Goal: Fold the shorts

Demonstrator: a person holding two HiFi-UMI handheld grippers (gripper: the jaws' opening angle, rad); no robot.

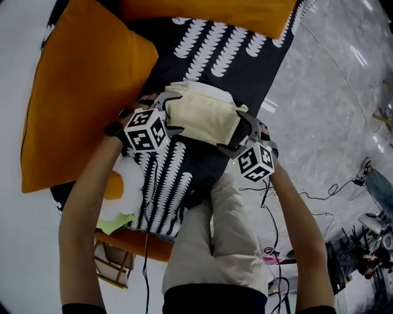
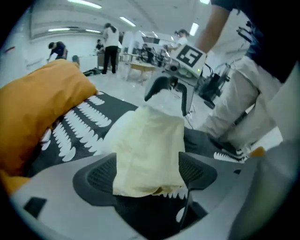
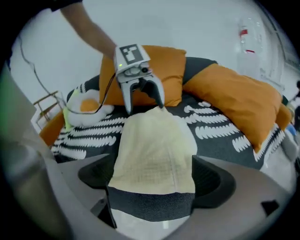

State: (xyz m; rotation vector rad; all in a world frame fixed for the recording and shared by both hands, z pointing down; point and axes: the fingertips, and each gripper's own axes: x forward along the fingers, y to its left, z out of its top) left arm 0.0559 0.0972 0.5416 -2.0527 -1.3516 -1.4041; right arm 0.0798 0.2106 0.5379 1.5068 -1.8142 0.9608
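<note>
The cream shorts [image 1: 202,116] lie folded into a small stack on a black cover with white leaf print [image 1: 239,61]. My left gripper [image 1: 172,114] is at the stack's left end and my right gripper [image 1: 236,133] at its right end, facing each other. In the left gripper view the open jaws [image 2: 147,173] straddle the shorts [image 2: 145,150], with the right gripper [image 2: 171,91] beyond. In the right gripper view the open jaws [image 3: 150,178] straddle the shorts [image 3: 152,150], a dark band crosses the near end, and the left gripper [image 3: 143,93] is at the far end.
Orange cushions [image 1: 80,86] [image 1: 209,12] lie left of and behind the shorts. A white and orange plush toy [image 1: 120,190] sits at the cover's near left edge, above a wooden rack [image 1: 110,264]. Cables [image 1: 276,245] trail on the floor. People [image 2: 111,47] stand far back.
</note>
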